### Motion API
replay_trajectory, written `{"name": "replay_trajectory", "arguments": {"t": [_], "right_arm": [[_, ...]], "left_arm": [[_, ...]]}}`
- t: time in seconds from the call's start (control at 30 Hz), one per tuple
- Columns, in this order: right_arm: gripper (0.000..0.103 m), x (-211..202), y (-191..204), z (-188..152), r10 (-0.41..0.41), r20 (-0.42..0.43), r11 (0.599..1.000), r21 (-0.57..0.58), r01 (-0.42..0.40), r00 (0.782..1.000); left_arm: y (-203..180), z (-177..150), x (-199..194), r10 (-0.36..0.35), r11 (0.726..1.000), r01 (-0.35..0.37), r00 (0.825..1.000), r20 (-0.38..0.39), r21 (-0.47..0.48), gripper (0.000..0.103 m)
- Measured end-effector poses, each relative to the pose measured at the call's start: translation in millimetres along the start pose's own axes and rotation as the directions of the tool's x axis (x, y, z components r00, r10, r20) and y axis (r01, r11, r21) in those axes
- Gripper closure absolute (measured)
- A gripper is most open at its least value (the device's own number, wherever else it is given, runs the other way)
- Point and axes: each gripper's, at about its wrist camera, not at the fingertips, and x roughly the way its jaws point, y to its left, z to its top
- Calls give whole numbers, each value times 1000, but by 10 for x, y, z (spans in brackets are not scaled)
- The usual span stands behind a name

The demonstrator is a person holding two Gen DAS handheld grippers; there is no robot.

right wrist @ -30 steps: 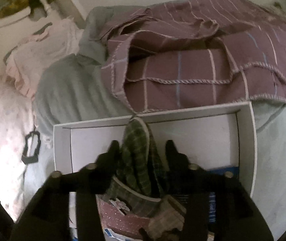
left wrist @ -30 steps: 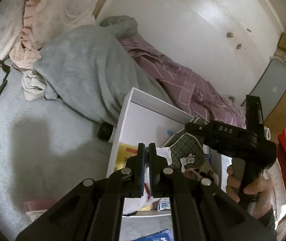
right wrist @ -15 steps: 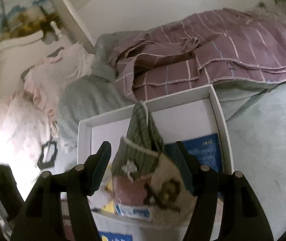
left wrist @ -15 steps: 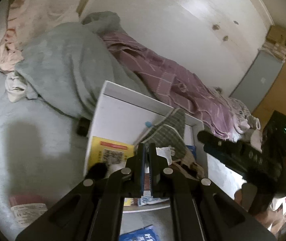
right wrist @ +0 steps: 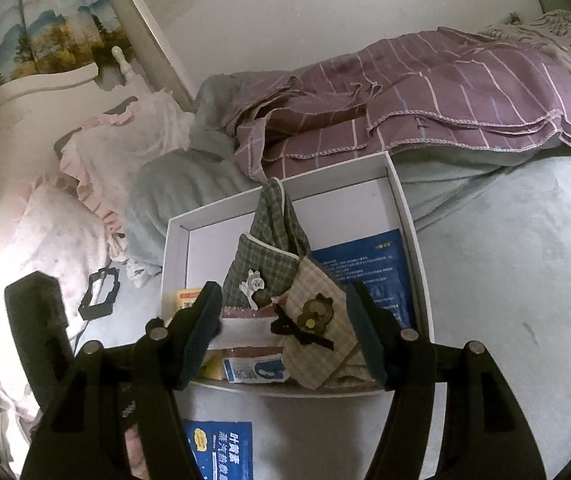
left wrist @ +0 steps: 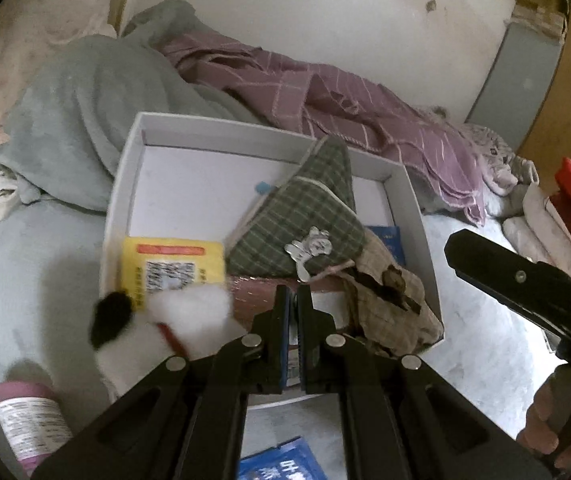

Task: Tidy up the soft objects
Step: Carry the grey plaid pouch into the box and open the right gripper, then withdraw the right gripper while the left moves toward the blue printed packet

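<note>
A white open box (left wrist: 125, 168) (right wrist: 401, 204) lies on the grey bed. Inside it are a green plaid pouch (left wrist: 305, 208) (right wrist: 269, 256), a beige plaid pouch (left wrist: 389, 304) (right wrist: 317, 320), a yellow packet (left wrist: 173, 268) and a blue packet (right wrist: 369, 268). A white plush with a black ear (left wrist: 181, 320) lies at the box's near left corner. My left gripper (left wrist: 293, 300) is shut and empty above the box's near edge. My right gripper (right wrist: 285, 316) is open, its fingers either side of the pouches and above them.
A grey blanket (left wrist: 77, 120) and a purple striped blanket (left wrist: 325, 96) (right wrist: 425, 96) are heaped behind the box. A pink bottle (left wrist: 29, 416) and a blue packet (left wrist: 281, 460) (right wrist: 217, 452) lie on the bed near me. A black frame (right wrist: 99, 296) lies left of the box.
My right gripper has let go of the green pouch and drawn back with its jaws open. The pouch now rests in the box. The left view has moved nearer; the white plush has come into view.
</note>
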Motion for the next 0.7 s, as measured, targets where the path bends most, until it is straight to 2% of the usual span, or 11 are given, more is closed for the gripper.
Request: {"name": "replay_trajectory", "arguments": {"t": [0.07,0.17,0.2,0.3,0.33,0.37,0.43,0.47,0.7], "right_arm": [[37,3,-13,-2,9,-5,1000,0,-9,1000],[37,-14,-49,3,18,-4,1000,13,-18,1000],[37,-29,-55,6,18,0,1000,14,-18,1000],[37,-47,-39,8,15,0,1000,3,-15,1000],[37,-45,-37,7,13,-4,1000,1,-13,1000],[37,-42,-34,5,10,-10,1000,0,-10,1000],[37,-17,-40,-1,2,-37,1000,2,-2,999],[37,-7,-46,-6,-4,-50,1000,5,4,999],[37,36,-19,-47,-55,-144,998,-21,52,988]], "left_arm": [[-32,-17,59,31,999,-31,999,-8,8,101],[-70,-43,156,172,984,-170,985,-17,53,101],[-72,-51,172,186,981,-185,982,-20,56,101],[-91,-41,136,178,983,-176,984,-18,53,94],[-103,-36,97,175,983,-175,984,-5,53,82],[-112,-30,45,169,984,-170,985,14,49,66],[-131,-19,-37,147,988,-148,988,43,41,48],[-127,-17,-71,140,989,-142,989,52,37,44],[-127,8,-230,190,981,-190,982,2,31,44]]}}
